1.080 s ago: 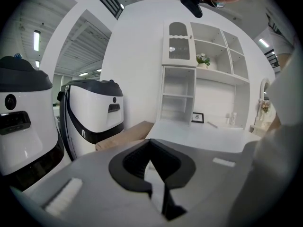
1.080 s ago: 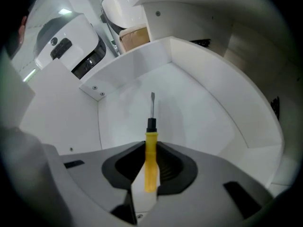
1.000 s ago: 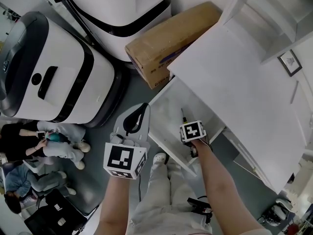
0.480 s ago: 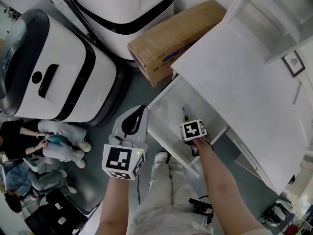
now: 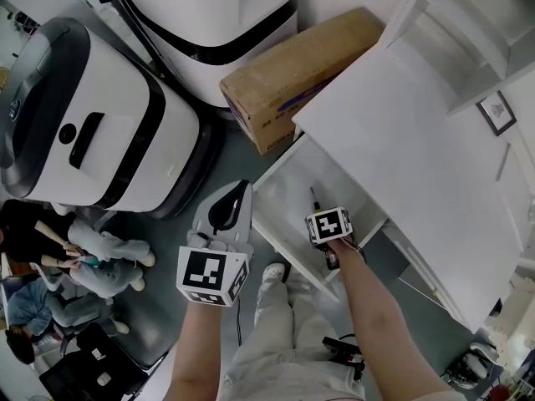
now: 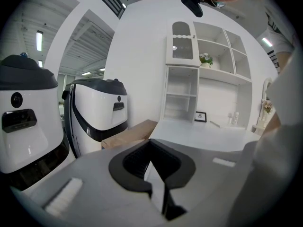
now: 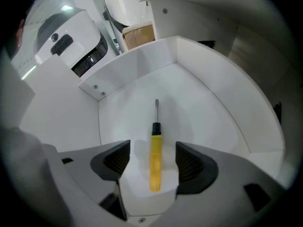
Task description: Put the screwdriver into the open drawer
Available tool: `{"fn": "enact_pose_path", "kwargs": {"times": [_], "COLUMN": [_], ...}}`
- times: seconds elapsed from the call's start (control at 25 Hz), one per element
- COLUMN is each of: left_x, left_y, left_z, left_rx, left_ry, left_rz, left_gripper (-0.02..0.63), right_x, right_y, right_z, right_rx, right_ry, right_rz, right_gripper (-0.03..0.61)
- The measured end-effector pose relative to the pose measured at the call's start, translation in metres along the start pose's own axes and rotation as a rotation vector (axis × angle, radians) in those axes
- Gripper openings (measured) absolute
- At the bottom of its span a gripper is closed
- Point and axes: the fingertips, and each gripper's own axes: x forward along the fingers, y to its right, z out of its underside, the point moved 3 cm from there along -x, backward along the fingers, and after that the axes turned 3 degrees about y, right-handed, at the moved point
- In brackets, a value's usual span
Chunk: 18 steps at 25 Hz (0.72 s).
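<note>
The screwdriver, yellow handle and dark shaft, lies flat on the floor of the open white drawer. My right gripper points down over it. Its jaws have just been opening and now stand wide, one on each side of the handle, with neither pad touching it. In the head view only the shaft of the screwdriver shows, beyond the right gripper's marker cube, inside the drawer. My left gripper hangs in the air left of the drawer's corner, shut on nothing; the left gripper aims roughly level toward the cabinet.
A cardboard box lies on the floor behind the drawer. Two large white machines stand to the left. The cabinet top overhangs the drawer, with shelves and a small framed picture beyond. People sit on the floor at lower left.
Both hands keep their places in the head view. The screwdriver's shaft still shows beyond the right cube. The people at lower left have shifted a little.
</note>
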Motion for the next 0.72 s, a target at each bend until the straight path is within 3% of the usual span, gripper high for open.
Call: {"fn": "enact_pose_path", "kwargs": {"times": [0.44, 0.72], "left_x": [-0.009, -0.018], "left_y": [0.004, 0.008], "left_z": [-0.023, -0.043], "left_rx": [0.007, 0.019], "left_ry": [0.052, 0.084], "left_rz": [-0.002, -0.002], "left_gripper": [0.009, 0.009], "right_x": [-0.03, -0.063], "right_y": [-0.01, -0.017], "right_z": [-0.006, -0.013], "right_rx": [0.049, -0.003], "right_ry": [0.04, 0.084], "right_rz": [0.014, 0.022], "right_gripper": [0.275, 0.275]}}
